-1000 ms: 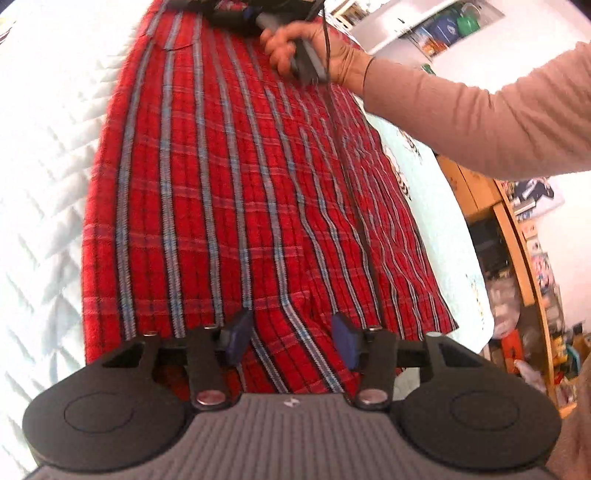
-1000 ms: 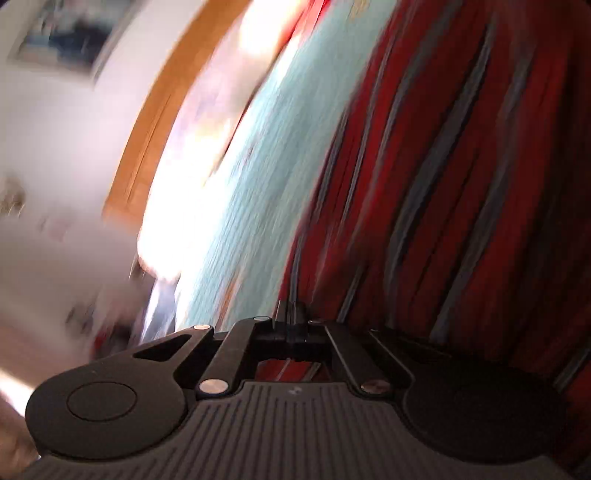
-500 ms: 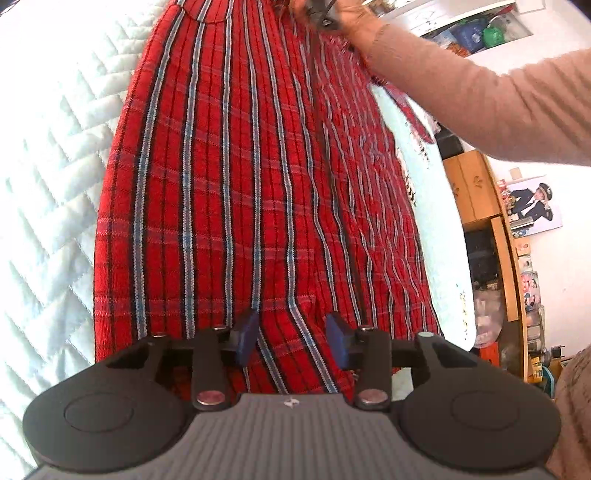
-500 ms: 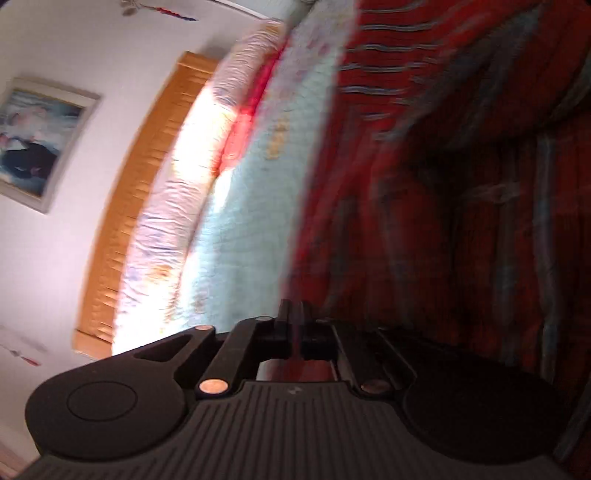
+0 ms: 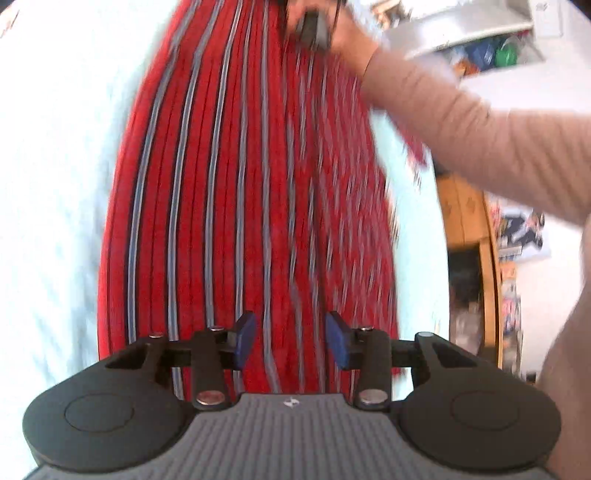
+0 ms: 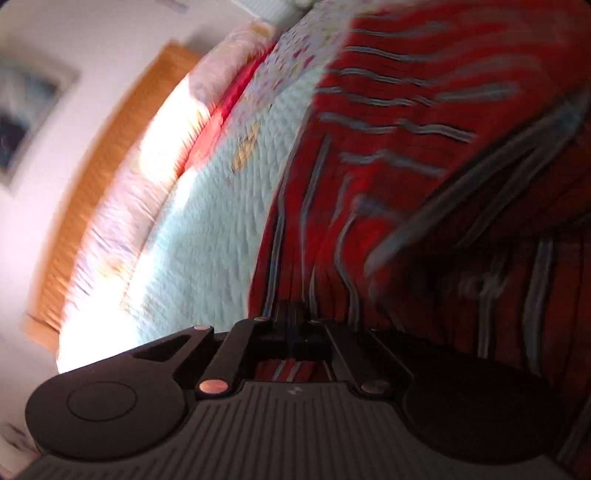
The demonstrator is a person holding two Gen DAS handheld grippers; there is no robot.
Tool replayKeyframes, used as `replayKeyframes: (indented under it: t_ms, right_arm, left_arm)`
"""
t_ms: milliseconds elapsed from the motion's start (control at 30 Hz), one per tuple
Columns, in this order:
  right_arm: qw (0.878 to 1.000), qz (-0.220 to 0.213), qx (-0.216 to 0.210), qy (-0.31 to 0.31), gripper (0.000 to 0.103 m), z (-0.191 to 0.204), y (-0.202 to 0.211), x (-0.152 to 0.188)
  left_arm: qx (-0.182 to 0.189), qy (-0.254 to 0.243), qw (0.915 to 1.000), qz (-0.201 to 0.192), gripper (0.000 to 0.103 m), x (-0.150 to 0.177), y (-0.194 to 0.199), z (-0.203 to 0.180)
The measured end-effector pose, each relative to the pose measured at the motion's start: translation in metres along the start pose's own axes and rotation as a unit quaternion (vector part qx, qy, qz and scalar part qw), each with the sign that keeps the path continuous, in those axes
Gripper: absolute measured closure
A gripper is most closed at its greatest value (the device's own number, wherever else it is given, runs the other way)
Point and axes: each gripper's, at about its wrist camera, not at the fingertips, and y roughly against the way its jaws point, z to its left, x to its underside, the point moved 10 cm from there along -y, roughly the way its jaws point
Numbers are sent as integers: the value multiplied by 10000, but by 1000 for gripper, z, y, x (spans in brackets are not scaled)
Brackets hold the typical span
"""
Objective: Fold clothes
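A red plaid garment (image 5: 236,192) with grey-blue stripes lies lengthwise on a pale quilted bed (image 5: 55,177). My left gripper (image 5: 291,338) is open with blue pads, hovering over the garment's near hem and holding nothing. My right gripper (image 6: 295,314) is shut on a fold of the red plaid garment (image 6: 424,155) near its far end. In the left wrist view the person's hand with the right gripper (image 5: 314,26) shows at the top, holding the cloth's far right edge lifted. Both views are blurred by motion.
The bed's right edge (image 5: 421,258) drops beside a wooden cabinet (image 5: 469,221) and cluttered shelves. The person's sleeve (image 5: 480,140) crosses the upper right. In the right wrist view a wooden headboard (image 6: 110,166) and pillows (image 6: 177,122) line the left.
The right hand has carried its held edge of the garment farther up and away. The left gripper has stayed open over the near hem while its view shifted forward.
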Motion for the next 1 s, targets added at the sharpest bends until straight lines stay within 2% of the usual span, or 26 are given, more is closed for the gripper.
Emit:
replayKeyframes:
  t_ms: [67, 100, 167, 233, 267, 300, 367, 433, 533, 600, 667, 700, 733, 767, 800, 867, 1000]
  right_arm:
    - [9982, -328, 371, 331, 103, 8, 6, -7]
    - [9967, -495, 488, 422, 100, 18, 12, -7]
    - [9955, -802, 390, 313, 93, 40, 49, -6]
    - [9935, -1094, 244, 195, 82, 51, 98, -9]
    - [9920, -1254, 134, 113, 76, 50, 129, 1]
    - [9900, -1410, 47, 19, 71, 46, 154, -5]
    - [9848, -1720, 28, -220, 67, 31, 185, -64]
    - [9770, -2064, 288, -458, 65, 14, 214, -68]
    - [9689, -2367, 594, -412, 65, 1, 232, -76]
    - [9686, -2362, 731, -244, 62, -5, 226, -89]
    - [9697, -2218, 978, 317, 61, -1, 225, -100]
    - [9687, -2142, 1099, 597, 60, 1, 224, -106]
    - [9668, -2059, 1220, 898, 60, 5, 221, -113]
    - [9635, -1962, 1338, 1239, 60, 13, 213, -122]
    - [9596, -1864, 1467, 1511, 60, 19, 202, -134]
    - [9538, -1677, 1769, 1757, 60, 27, 171, -164]
    - [9492, -1308, 1990, 2058, 60, 32, 107, -195]
  left_arm:
    - [91, -13, 9991, -426, 56, -31, -1, -2]
    - [152, -22, 9977, -653, 56, -49, -2, -3]
    - [133, -72, 9941, -1077, 54, -82, -7, 0]
    - [24, -102, 9898, -1417, 54, -114, -14, 1]
    - [3, -147, 9874, -1576, 54, -127, -17, 0]
    - [10, -210, 9846, -1738, 53, -141, -19, -1]
    - [-117, -444, 9778, -2043, 51, -166, -25, -5]
    - [-279, -780, 9698, -2295, 50, -190, -34, -9]
    - [-395, -1244, 9589, -2521, 48, -227, -48, -7]
    - [-589, -1643, 9458, -2739, 46, -248, -55, -1]
    - [-824, -1873, 9349, -2900, 44, -259, -69, 12]
    - [-1042, -1858, 9321, -2929, 41, -260, -78, 24]
    - [-1243, -1746, 9333, -2880, 40, -260, -87, 37]
    - [-1291, -1641, 9346, -2879, 40, -258, -91, 45]
    - [-1247, -1624, 9324, -2979, 37, -257, -88, 45]
    - [-1246, -1657, 9285, -3081, 32, -256, -84, 45]
    - [-1252, -1705, 9268, -3104, 32, -254, -81, 47]
